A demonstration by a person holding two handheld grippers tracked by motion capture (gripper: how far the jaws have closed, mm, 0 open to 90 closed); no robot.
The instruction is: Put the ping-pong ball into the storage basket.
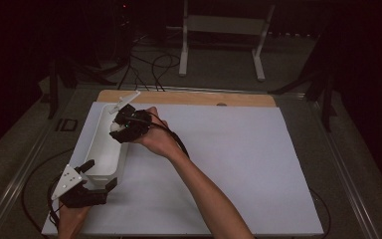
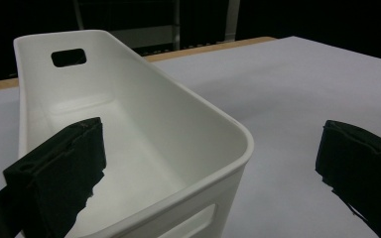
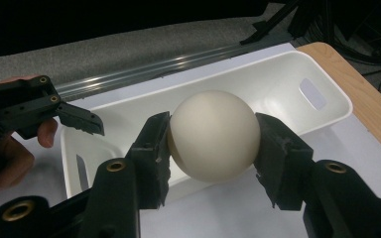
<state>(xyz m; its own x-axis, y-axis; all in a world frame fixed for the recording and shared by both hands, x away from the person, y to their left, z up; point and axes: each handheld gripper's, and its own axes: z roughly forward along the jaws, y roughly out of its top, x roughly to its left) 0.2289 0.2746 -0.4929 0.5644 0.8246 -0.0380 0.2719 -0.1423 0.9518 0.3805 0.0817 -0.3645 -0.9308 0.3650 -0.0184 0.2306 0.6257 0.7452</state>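
Observation:
A long white bin point(image 1: 123, 160) lies along the left side of the white sheet. My right gripper point(image 1: 121, 124) is shut on a white ball point(image 1: 114, 126) and holds it over the bin's far half. In the right gripper view the ball point(image 3: 213, 136) sits squarely between the two pads of the right gripper point(image 3: 212, 146), above the bin point(image 3: 278, 58). My left gripper point(image 1: 99, 174) is open at the bin's near end. One of its jaws hangs inside the bin point(image 2: 213, 115) and the other outside over the sheet, and neither touches the wall.
The white sheet point(image 1: 238, 164) covers the table to the right of the bin. A wooden board edge point(image 1: 189, 98) runs along the far side. Beyond the table stand a white frame point(image 1: 224, 30) and loose cables point(image 1: 151, 67) on the floor.

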